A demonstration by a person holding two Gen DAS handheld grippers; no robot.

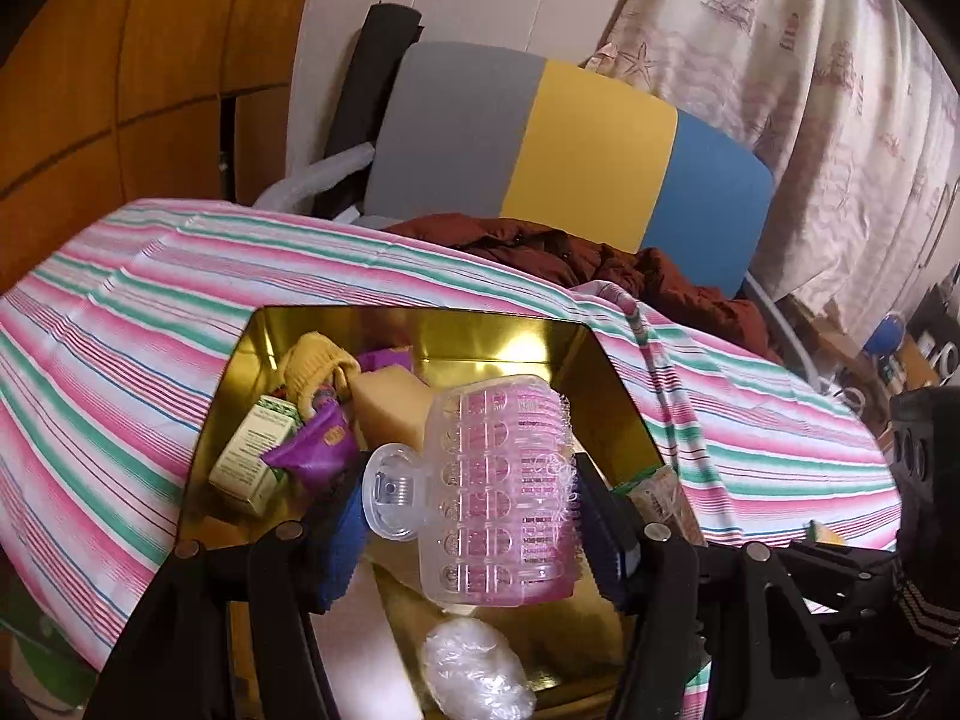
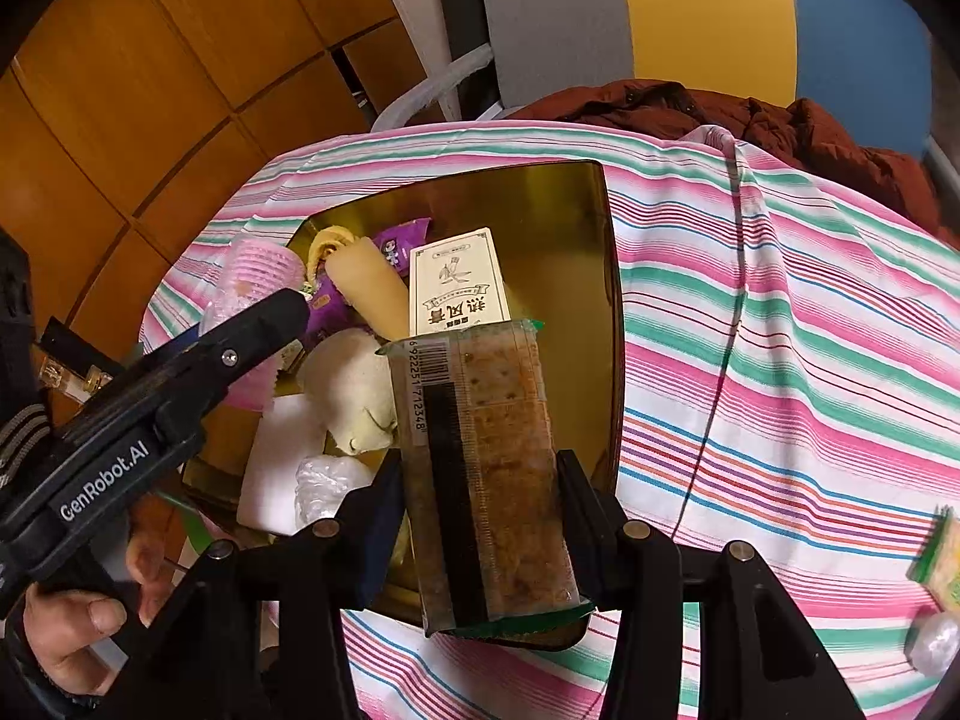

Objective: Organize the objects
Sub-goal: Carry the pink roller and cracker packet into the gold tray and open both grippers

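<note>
My left gripper (image 1: 474,516) clamps the pink hair roller (image 1: 501,489) above the middle of the gold tin (image 1: 540,336); my right gripper (image 2: 480,498) pinches the cracker packet (image 2: 486,468) over the tin's near right edge. I should lower each well inside the rim before letting go, releasing one at a time so they don't collide.

Black plastic left tongs (image 2: 282,309) with silver screws, white "GenRobot.AI" lettering, blue-looking finger pads (image 1: 345,546), striped cuff (image 2: 21,438).
</note>
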